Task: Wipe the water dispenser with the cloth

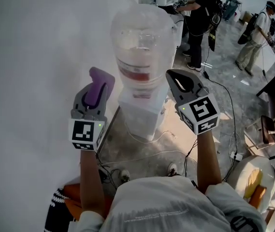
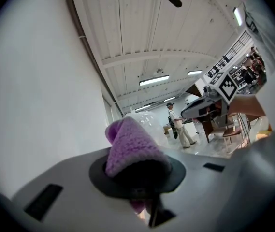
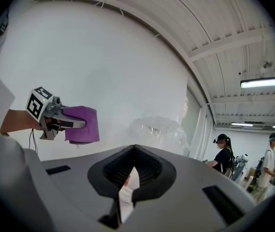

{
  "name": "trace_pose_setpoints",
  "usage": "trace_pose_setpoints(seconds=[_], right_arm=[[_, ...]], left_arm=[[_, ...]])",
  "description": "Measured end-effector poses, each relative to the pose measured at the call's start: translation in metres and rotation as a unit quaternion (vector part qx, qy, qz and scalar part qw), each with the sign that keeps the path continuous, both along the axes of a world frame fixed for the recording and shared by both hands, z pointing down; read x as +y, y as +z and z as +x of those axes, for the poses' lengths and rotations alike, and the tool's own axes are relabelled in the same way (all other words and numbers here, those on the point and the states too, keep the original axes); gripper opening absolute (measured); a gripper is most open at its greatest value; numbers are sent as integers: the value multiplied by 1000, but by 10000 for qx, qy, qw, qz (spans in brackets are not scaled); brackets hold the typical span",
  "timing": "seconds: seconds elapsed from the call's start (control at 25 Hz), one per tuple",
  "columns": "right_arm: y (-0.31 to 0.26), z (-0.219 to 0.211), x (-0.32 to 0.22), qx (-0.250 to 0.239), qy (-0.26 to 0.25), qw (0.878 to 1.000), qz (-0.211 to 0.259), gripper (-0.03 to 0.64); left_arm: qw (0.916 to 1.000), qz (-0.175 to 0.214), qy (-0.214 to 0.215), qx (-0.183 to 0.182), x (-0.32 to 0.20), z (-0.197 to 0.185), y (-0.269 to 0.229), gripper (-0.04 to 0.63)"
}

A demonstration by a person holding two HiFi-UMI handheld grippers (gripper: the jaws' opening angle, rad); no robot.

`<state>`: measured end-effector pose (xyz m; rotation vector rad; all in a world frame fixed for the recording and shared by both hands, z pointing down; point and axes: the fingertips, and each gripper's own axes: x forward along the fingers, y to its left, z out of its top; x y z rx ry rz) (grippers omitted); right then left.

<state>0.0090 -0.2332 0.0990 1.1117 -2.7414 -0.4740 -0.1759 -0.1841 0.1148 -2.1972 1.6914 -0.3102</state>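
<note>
Cloth (image 1: 100,79) (purple) pinched in left claw (image 1: 98,92), just left of water dispenser (image 1: 142,111); right claw (image 1: 178,81) closed, empty.

- Right gripper (image 3: 135,149): near foreground, jaw tips meeting, nothing between them.
- Left gripper (image 3: 79,124): at left, jaws closed on a purple cloth (image 3: 84,135); marker cube (image 3: 38,104) at its rear.
- Water dispenser bottle (image 3: 159,128): clear, centre, beyond the jaws.
- White wall (image 3: 103,57): behind the bottle.
- Two persons (image 3: 223,153) (image 3: 268,170): far right, standing.
- Ceiling light (image 3: 265,82): upper right, lit.
</note>
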Motion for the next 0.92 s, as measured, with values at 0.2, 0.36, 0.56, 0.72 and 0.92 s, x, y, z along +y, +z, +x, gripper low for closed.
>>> trace_pose_setpoints(seconds=[0.2,0.36,0.56,0.72,0.92], right_arm=[[8,0,2,37,29,10000,-45,15],[11,0,6,-20,-3,10000,-74,15],[10,4,9,-90,9,9999,-96,15],[12,8,11,-44,49,9999,-131,15],[20,10,6,11,86,9998,-174,15]], left_arm=[[10000,-89,-10,-25,6,0,7,64],[9999,-150,11,-32,10,3,13,64],[9997,-178,93,-151,15,11,15,64],[9994,-226,159,-185,16,15,18,64],[9993,-264,222,-173,10,16,24,64]])
